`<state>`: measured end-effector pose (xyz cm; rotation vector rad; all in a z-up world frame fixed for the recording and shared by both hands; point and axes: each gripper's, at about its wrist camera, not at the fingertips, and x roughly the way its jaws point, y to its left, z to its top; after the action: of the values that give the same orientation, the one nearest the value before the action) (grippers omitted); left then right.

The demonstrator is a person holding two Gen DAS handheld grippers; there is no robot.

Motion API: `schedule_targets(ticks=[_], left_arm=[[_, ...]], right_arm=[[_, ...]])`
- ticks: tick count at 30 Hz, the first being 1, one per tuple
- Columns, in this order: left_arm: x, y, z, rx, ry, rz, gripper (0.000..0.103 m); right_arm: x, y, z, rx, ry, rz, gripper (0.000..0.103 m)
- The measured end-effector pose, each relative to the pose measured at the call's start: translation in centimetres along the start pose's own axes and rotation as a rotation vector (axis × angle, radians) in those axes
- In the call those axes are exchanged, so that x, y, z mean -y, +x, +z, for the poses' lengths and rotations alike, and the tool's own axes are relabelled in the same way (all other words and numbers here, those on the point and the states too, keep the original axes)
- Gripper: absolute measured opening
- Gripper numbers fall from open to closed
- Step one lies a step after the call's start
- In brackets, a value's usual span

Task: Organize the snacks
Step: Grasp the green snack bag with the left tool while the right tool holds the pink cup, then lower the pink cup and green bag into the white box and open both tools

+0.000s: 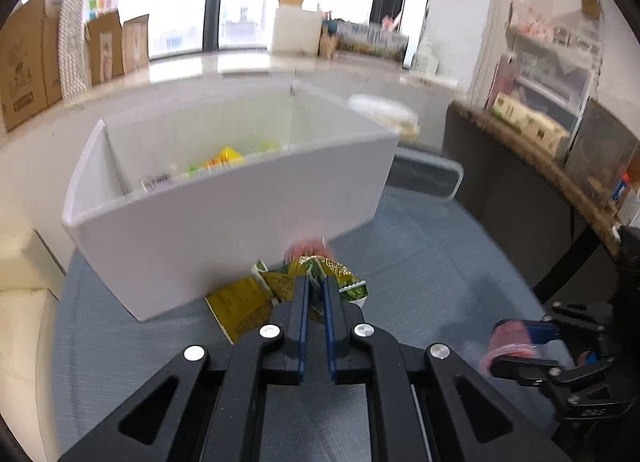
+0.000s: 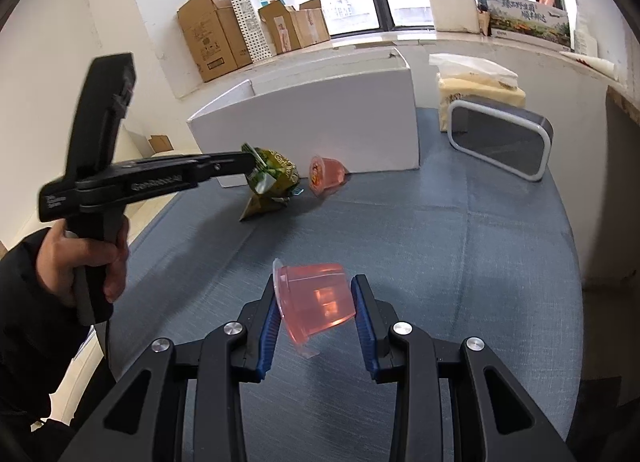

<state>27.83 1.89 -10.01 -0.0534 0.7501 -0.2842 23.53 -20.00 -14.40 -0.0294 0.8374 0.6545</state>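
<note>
Two snacks are in hand. The left gripper [image 1: 316, 294] has its jaws pinched on the crinkled top edge of a green snack packet [image 2: 272, 178]; light and limp, it hangs below the jaws with its long axis pointing down, its bottom corner seemingly touching the table [image 2: 440, 246]. The right gripper [image 2: 316, 314] has its jaws clamped across a pink jelly cup [image 2: 316, 302], lying sideways, rim toward the left jaw. Smooth and slippery, it is best held across its walls. Another jelly cup [image 2: 325, 176] lies ahead, beside the white box [image 1: 224, 218].

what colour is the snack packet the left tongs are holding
Green and yellow snack packet, pinched in the left tongs; the right wrist view shows it best.
</note>
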Motion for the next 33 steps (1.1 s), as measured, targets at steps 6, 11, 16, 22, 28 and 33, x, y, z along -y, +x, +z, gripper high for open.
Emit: schedule_targets(ticks=[6, 11, 16, 22, 28, 33], left_arm=[[-0.9, -5.0, 2.2, 0.103, 0.01, 0.008, 0.008], [-3.0, -7.3, 4.9, 0.163, -0.005, 0.041, 0.008], [-6.4, -7.2, 8.0, 0.192, -0.057, 0.08, 0.008], [-10.5, -3.9, 9.7, 0.144, -0.112, 0.11, 0.008], [-12.0, -1.6, 8.8, 0.105, -0.118, 0.124, 0.008], [-12.5, -0.7, 8.6, 0.077, -0.142, 0.138, 0.043]], right_arm=[[-1.6, -0.4, 2.2, 0.04, -0.037, 0.019, 0.037], [-3.1, -0.2, 6.7, 0.096, -0.079, 0.032, 0.037], [-4.2, 1.6, 13.4, 0.165, -0.113, 0.031, 0.037], [-4.2, 6.5, 19.1, 0.152, -0.098, -0.013, 0.037], [-2.7, 10.8, 20.5, 0.069, -0.08, -0.076, 0.038], [-1.1, 11.1, 20.2, 0.06, -0.047, -0.128, 0.101]])
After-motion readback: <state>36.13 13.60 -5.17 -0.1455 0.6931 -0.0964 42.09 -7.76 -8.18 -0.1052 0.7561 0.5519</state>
